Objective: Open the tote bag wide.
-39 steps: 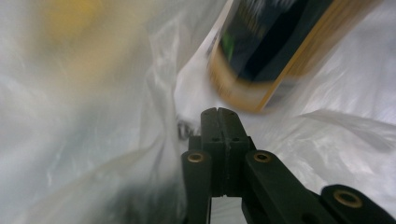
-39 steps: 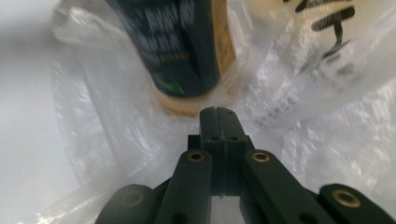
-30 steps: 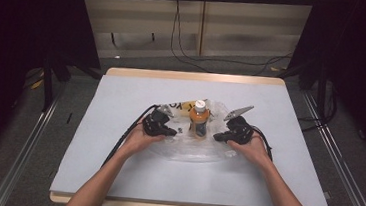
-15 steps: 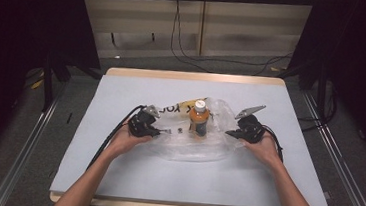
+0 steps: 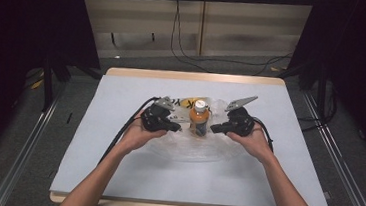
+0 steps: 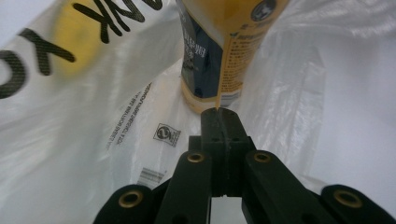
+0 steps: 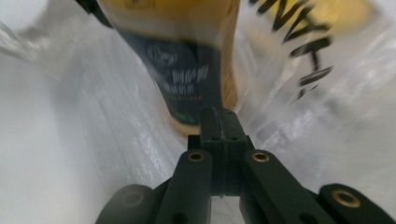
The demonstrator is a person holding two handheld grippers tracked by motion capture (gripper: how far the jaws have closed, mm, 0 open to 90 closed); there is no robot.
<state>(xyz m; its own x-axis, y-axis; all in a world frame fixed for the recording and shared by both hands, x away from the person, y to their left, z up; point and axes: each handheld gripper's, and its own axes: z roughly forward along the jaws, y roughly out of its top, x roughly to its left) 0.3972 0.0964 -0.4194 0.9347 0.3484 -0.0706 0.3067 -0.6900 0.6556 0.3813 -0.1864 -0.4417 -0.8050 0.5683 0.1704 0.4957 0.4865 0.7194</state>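
1. Orange drink bottle stands upright mid-table, white cap on, inside or on a clear plastic bag printed with black letters and a yellow patch. Bag lies crumpled on the white table cover.
2. Left gripper sits just left of the bottle, jaws pressed fully together. In the left gripper view the tips meet right at the bottle's base; possibly a pinch of bag film between them, can't tell for sure.
3. Right gripper mirrors it on the other side, jaws also fully closed, tips close to the bottle's dark label. Film held or not: can't tell.
4. Judgement: looks like the bag walls are being drawn up around the bottle.
5. Risks: thin film slips from a closed pinch and the bag side drops; uneven pull from the two sides tips the bottle over; a jaw tip nudges the base and knocks it; film tears under tension.
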